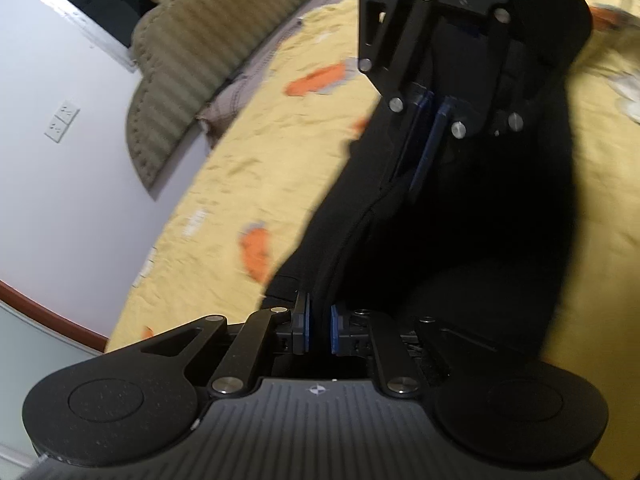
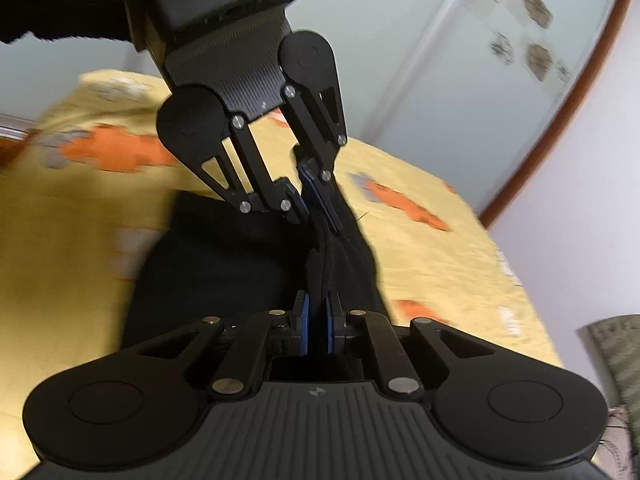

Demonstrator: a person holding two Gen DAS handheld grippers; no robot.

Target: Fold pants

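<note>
The black pants (image 1: 460, 240) hang stretched between my two grippers above the yellow bed. My left gripper (image 1: 319, 328) is shut on an edge of the pants; in the right wrist view it (image 2: 318, 196) comes in from the top, pinching the same fabric band. My right gripper (image 2: 316, 330) is shut on the pants (image 2: 224, 264) too; in the left wrist view it (image 1: 424, 148) reaches in from the top. The two grippers face each other, a short length of taut seam between them. The rest of the pants drapes down onto the bed.
The bed has a yellow cover with orange patches (image 1: 256, 168). An olive padded headboard (image 1: 192, 60) and a white wall with sockets (image 1: 62, 120) stand on one side. A frosted glass wardrobe door (image 2: 460, 60) with a brown frame stands on the other.
</note>
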